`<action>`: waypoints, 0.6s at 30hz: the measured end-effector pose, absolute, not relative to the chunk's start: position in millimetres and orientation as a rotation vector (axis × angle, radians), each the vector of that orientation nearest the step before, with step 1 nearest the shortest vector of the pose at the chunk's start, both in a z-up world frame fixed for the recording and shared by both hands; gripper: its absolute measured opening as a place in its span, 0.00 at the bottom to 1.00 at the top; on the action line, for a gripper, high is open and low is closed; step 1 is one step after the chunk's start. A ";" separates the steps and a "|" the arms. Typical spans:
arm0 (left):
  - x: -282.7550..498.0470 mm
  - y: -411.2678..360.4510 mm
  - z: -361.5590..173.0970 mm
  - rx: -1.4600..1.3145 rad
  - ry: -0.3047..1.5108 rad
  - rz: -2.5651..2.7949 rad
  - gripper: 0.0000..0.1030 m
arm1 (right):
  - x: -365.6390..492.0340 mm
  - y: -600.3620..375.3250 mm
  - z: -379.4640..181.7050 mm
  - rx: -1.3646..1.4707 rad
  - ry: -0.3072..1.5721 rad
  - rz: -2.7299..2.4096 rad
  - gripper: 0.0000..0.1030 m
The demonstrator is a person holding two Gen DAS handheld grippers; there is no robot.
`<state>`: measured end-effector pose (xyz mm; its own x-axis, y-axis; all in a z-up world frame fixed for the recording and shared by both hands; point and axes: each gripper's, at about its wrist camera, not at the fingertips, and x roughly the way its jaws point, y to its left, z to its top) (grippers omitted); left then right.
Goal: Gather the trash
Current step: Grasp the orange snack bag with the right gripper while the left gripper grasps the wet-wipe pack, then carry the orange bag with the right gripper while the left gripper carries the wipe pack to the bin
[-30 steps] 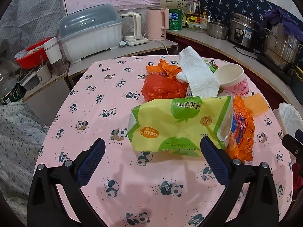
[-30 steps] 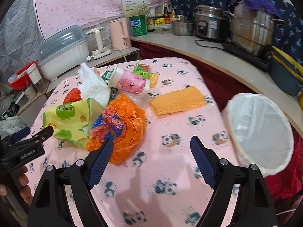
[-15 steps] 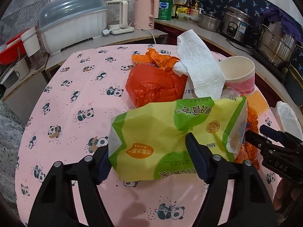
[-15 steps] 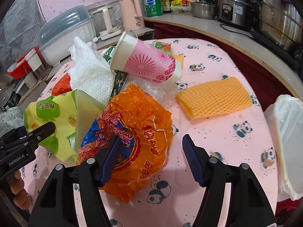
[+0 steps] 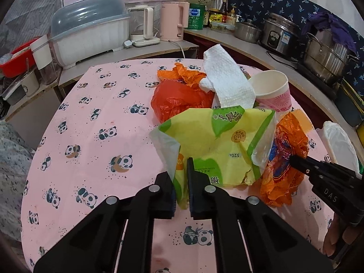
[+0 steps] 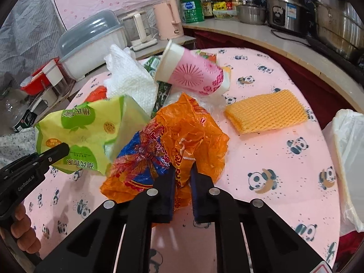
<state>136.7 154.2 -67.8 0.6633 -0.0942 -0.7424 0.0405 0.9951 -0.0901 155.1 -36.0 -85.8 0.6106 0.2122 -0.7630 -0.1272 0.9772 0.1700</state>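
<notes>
my left gripper [image 5: 180, 186] is clamped on the near edge of the yellow-green bag [image 5: 218, 143], which stands up crumpled from the fingers and leans away from me. my right gripper [image 6: 183, 182] is pinched on the near fold of the orange bag [image 6: 182, 136], just to the right of the yellow-green one; the two bags touch side by side. both grips look firm to me, though only thin plastic sits between the pads.

behind them on the pink tablecloth [image 5: 95, 141] lies the rest of the trash: a red bag [image 5: 179, 100], a white paper towel [image 5: 227, 82] draped over the heap, a pink paper cup [image 6: 191, 72] lying on its side with its mouth to the left, and a yellow foam net [image 6: 266, 111] flat on the cloth to the right.

the lined bin [image 6: 348, 154] sits at the table's right edge, so it lies to the right of both bags and nearer my right hand. i judge the orange bag should swing over there first, with the left one crossing behind it.
</notes>
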 end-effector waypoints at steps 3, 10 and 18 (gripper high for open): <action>124.5 152.6 -55.8 -0.076 0.822 -0.080 0.05 | 141.8 -44.6 -69.7 0.112 0.851 0.178 0.11; 95.6 134.7 -27.8 -0.062 0.769 -0.110 0.04 | 110.3 -80.6 -31.3 0.134 0.764 0.082 0.11; 71.7 91.2 5.1 -0.019 0.705 -0.185 0.04 | 70.8 -125.6 -0.2 0.163 0.685 -0.027 0.11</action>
